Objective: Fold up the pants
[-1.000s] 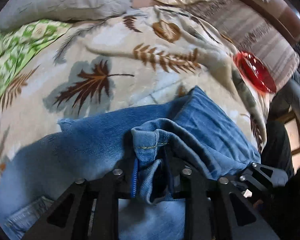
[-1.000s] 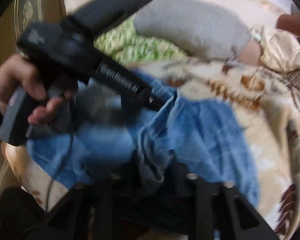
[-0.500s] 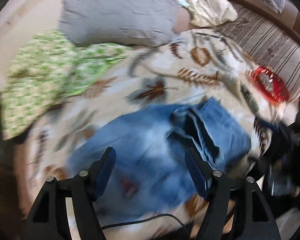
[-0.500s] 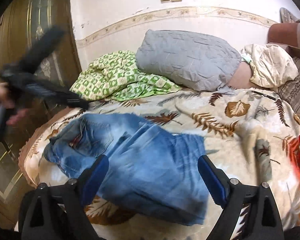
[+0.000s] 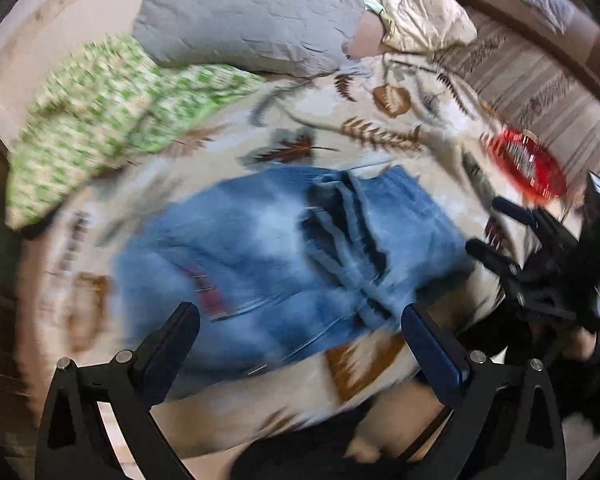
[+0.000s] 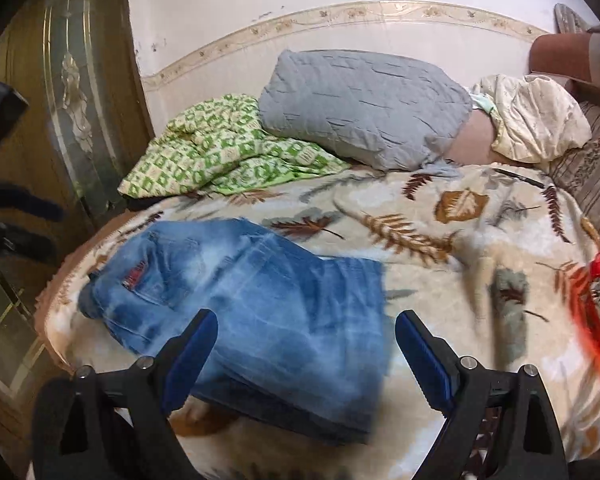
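Observation:
Blue denim pants [image 5: 284, 256] lie folded over on a leaf-patterned blanket [image 5: 380, 120], near the bed's front edge. My left gripper [image 5: 300, 320] hangs above them, its jaws still opening wide, nothing between them. In the right wrist view the same pants [image 6: 260, 304] show a back pocket with a red tag at the left. My right gripper [image 6: 306, 334] stands open above their near edge, holding nothing. The right gripper [image 5: 504, 236] also shows at the right edge of the blurred left wrist view.
A grey pillow [image 6: 364, 104], a green patterned cloth [image 6: 220, 148] and a cream cloth [image 6: 536, 116] lie at the back of the bed. A red basket [image 6: 598, 300] sits at the right. A wooden door [image 6: 72, 112] stands left.
Both grippers let go of the denim, opened wide and pulled up and back. The pants now lie folded on the blanket.

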A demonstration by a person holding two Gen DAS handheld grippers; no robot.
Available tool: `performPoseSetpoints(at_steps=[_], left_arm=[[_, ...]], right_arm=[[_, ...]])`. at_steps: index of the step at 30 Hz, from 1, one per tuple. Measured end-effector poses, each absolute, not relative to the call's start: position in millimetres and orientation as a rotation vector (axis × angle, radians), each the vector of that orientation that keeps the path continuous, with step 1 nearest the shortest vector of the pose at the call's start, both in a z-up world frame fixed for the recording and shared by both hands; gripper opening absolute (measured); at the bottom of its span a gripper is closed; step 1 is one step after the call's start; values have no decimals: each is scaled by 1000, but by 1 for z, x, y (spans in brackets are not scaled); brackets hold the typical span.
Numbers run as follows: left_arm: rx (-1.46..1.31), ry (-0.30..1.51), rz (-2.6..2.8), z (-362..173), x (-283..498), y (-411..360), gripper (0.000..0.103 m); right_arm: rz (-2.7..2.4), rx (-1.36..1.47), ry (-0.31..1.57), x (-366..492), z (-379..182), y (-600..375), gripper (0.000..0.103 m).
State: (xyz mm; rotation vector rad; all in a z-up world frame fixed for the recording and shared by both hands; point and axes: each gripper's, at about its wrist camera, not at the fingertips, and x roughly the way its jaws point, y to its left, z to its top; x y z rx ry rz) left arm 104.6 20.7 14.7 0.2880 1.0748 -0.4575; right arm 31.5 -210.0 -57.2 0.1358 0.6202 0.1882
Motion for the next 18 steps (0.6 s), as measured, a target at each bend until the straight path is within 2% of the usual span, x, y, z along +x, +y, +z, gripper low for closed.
performPoseSetpoints(at_steps=[3, 7, 10, 11, 12, 13, 15, 18], left_arm=[[174, 1095, -470, -24, 117, -1, 101], [19, 1216, -475, -74, 135, -23, 101], [15, 1215, -450, -93, 145, -37, 100], [0, 1215, -449, -97, 149, -39, 97], [-12, 1215, -446, -100, 153, -40, 68], [7, 1220, -421, -102, 158, -42, 31], [1, 1223, -415, -102, 162, -40, 24], [25, 1215, -464, -98, 157, -38, 22]], right_arm=[[169, 113, 651, 33, -64, -227, 92], [175, 122, 699, 39, -72, -252, 92], [186, 122, 715, 47, -76, -266, 92], [192, 123, 721, 51, -77, -268, 92], [196, 124, 728, 55, -78, -271, 92], [208, 125, 735, 60, -80, -273, 92], [226, 128, 751, 69, -83, -273, 92], [265, 138, 784, 87, -88, -271, 92]])
